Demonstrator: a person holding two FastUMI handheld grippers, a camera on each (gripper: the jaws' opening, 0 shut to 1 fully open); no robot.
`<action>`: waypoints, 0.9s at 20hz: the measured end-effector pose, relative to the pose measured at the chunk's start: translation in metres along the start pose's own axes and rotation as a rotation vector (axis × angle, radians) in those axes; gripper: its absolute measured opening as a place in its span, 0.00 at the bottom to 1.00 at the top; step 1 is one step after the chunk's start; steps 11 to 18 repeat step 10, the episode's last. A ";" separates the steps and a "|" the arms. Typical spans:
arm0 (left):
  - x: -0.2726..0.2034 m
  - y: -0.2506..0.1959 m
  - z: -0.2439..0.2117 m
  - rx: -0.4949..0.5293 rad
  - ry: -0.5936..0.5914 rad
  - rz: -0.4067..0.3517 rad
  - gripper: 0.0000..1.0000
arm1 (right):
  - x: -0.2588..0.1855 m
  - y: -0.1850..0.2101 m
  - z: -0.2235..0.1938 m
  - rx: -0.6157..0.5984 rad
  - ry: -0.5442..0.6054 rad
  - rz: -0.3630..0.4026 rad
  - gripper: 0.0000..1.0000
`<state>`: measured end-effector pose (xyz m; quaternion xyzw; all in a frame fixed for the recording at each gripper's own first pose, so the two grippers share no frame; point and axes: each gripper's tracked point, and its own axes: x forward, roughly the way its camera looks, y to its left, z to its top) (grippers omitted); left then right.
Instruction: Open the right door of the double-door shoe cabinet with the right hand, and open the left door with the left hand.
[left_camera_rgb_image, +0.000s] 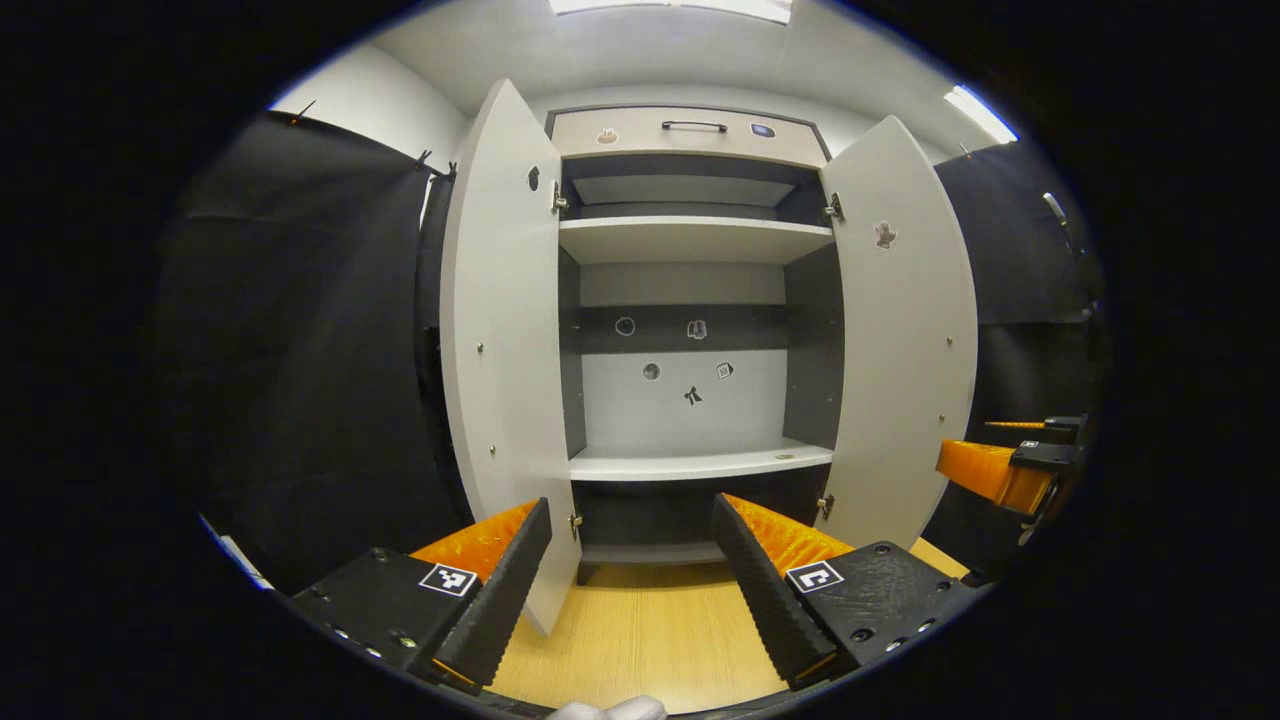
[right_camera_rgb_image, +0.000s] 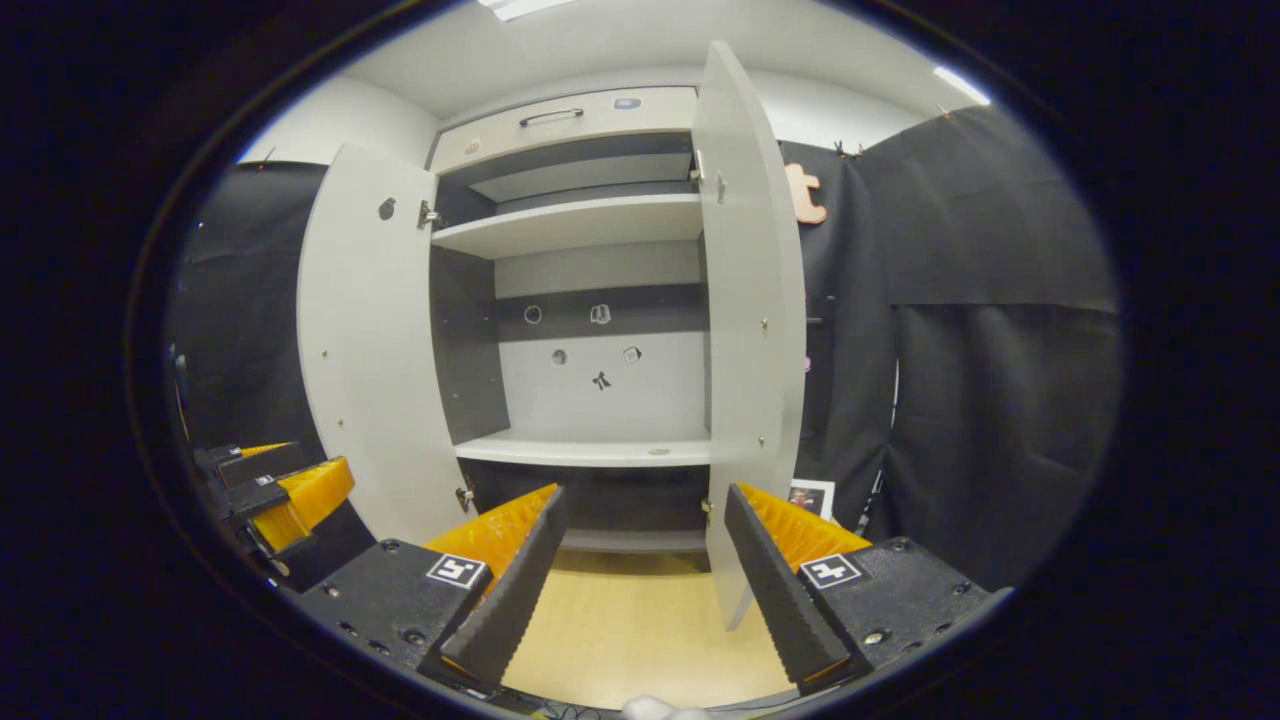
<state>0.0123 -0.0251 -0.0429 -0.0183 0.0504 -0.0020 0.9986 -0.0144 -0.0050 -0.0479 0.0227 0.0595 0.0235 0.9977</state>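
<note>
Though both doors (left_camera_rgb_image: 505, 330) open, sticker (left_camera_rgb_image: 884, 235) leftward.

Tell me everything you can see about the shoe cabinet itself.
The shoe cabinet stands upright on a pale wood-look floor, against the booth's dark cloth. It looks like pale grey board with darker inner side walls. Both doors, left door and right door, are swung wide open on metal hinges. Inside are two light shelves, bare but for a small mark on the lower one, and small stickers on the back panel. A drawer with a dark handle sits on top. Neither gripper touches it.

Small stickers (left_camera_rgb_image: 693, 395) on cabinet back, unreadable.
</note>
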 end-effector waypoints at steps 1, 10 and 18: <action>0.000 0.001 0.002 -0.004 -0.004 -0.005 0.96 | 0.000 0.001 0.001 -0.007 -0.001 -0.002 0.99; -0.002 0.008 0.006 -0.013 -0.007 -0.035 0.96 | -0.006 0.016 0.005 -0.008 -0.020 -0.021 0.99; -0.002 0.008 0.006 -0.013 -0.007 -0.035 0.96 | -0.006 0.016 0.005 -0.008 -0.020 -0.021 0.99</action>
